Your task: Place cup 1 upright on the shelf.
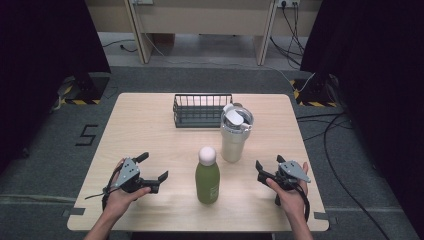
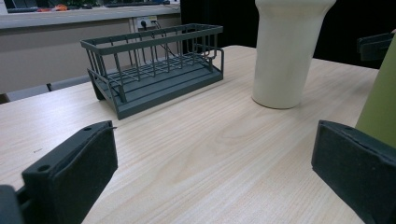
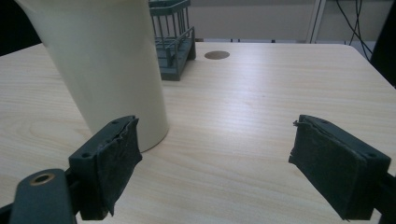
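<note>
table: pale matt wood grain | basket: dark matt wire | tumbler: smooth cream

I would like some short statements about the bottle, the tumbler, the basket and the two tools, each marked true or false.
1. The green bottle stands upright between the two tools. True.
2. The cream tumbler lies on its side. False: it stands upright.
3. The wire basket holds the bottle. False: the basket holds nothing; the bottle stands on the table.
4. The left tool has its jaws apart, nothing between them. True.
5. The right tool grips the tumbler. False: its jaws are open and hold nothing.
</note>
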Demonstrator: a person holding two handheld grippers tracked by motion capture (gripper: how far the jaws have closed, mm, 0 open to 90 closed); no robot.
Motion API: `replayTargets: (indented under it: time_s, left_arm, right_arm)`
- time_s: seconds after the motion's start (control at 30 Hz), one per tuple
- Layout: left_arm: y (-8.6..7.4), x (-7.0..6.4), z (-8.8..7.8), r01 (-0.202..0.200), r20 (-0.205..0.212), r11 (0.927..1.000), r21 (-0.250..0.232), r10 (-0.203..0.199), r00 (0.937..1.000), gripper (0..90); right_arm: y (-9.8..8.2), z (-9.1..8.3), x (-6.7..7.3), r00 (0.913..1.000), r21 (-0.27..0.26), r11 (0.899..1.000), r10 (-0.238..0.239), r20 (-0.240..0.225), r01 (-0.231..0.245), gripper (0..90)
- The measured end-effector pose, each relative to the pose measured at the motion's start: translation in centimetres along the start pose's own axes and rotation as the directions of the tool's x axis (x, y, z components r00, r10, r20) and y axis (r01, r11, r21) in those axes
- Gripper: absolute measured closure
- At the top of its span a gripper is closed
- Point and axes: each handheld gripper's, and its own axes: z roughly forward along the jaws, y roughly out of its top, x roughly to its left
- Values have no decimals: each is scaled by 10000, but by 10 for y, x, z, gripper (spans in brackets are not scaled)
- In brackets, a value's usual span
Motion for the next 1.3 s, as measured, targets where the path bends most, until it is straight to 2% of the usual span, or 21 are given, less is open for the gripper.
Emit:
replayTargets:
  time_s: [0.13, 0.23, 0.3, 0.37, 0.4, 0.5, 0.63, 0.67, 0.9, 1.3]
  left_arm:
    - [0, 0, 1, 43, -3, 10000, -1, -43, 10000, 0]
    - [0, 1, 2, 51, -29, 10000, 19, -51, 10000, 0]
    - [1, 1, 2, 46, -41, 10000, 13, -46, 10000, 0]
    - [1, 1, 1, 37, -49, 10000, 4, -37, 10000, 0]
    - [1, 1, 1, 46, -49, 10000, 1, -46, 10000, 0]
    - [1, -1, 0, 22, -17, 10000, -19, -22, 10000, 0]
    - [1, -1, 0, 19, -5, 10000, -46, -19, 10000, 0]
    - [1, -1, 0, 22, -8, 10000, -38, -22, 10000, 0]
    - [1, -1, 0, 30, -13, 10000, -28, -30, 10000, 0]
    - [1, 0, 0, 18, 18, 10000, -10, -18, 10000, 0]
  right_arm:
    - [2, -1, 3, 9998, -35, 10000, -84, -161, 83, 149]
    - [7, -2, 10, 9981, -182, 9992, -378, -483, 370, 148]
    - [8, -2, 11, 9976, -209, 9989, -438, -531, 427, 149]
    - [12, -1, 18, 9943, -324, 9970, -730, -774, 707, 147]
    - [12, -1, 18, 9943, -324, 9970, -730, -774, 707, 147]
    - [20, 0, 26, 9890, -445, 9929, -1139, -944, 1101, 109]
    - [26, 2, 32, 9852, -548, 9902, -1337, -1073, 1284, 85]
    - [29, 6, 36, 9820, -612, 9879, -1488, -1164, 1424, 69]
    - [40, 27, 44, 9796, -677, 9868, -1549, -1278, 1472, 41]
    - [49, 58, 56, 9777, -577, 9897, -1385, -1582, 1309, 35]
